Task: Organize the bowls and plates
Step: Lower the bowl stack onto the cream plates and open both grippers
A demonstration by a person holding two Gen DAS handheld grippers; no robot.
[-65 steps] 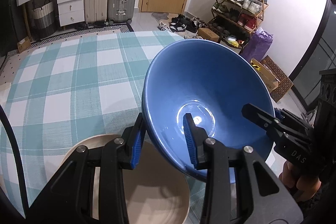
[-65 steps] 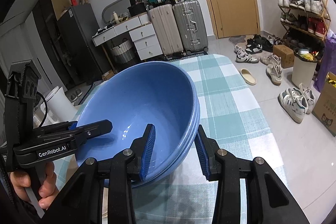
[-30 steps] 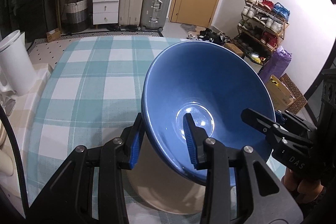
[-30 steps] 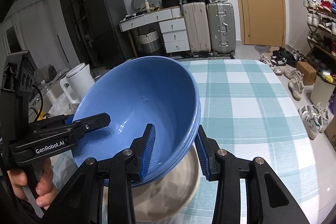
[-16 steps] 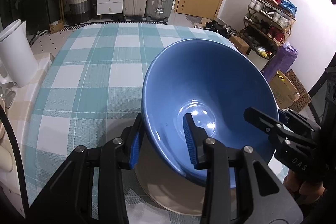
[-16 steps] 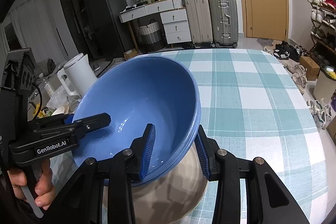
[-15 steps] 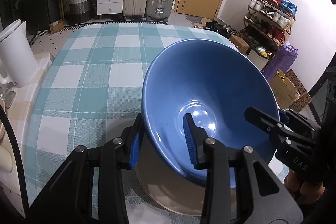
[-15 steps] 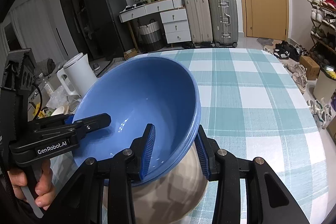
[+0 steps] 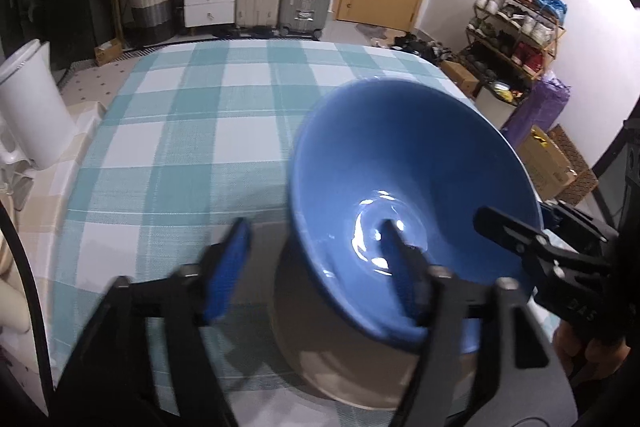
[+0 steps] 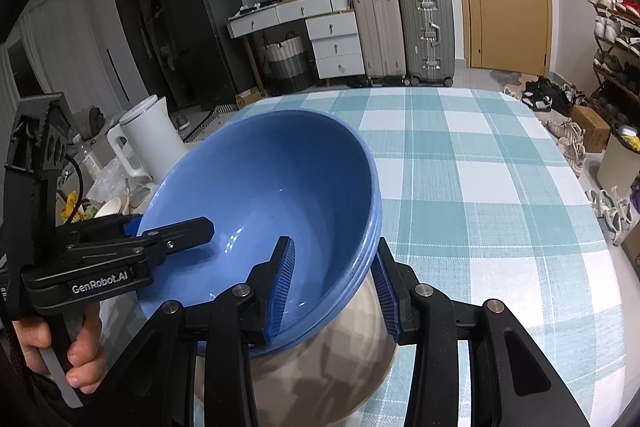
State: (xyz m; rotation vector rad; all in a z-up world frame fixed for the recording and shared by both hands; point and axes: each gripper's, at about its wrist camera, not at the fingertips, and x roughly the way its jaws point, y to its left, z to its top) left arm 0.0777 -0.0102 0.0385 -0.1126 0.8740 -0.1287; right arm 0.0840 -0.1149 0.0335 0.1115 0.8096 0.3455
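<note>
Since half a second ago the left tongs (image 9: 316, 267) have spread off the blue bowl (image 9: 404, 183), which sits tilted in the beige bowl (image 10: 320, 367) on the worktop (image 10: 480, 167). Right tongs (image 10: 332, 287) grip its near rim. Glazed ceramic: stiff, slick, breakable, so pinching the rim seems best
</note>
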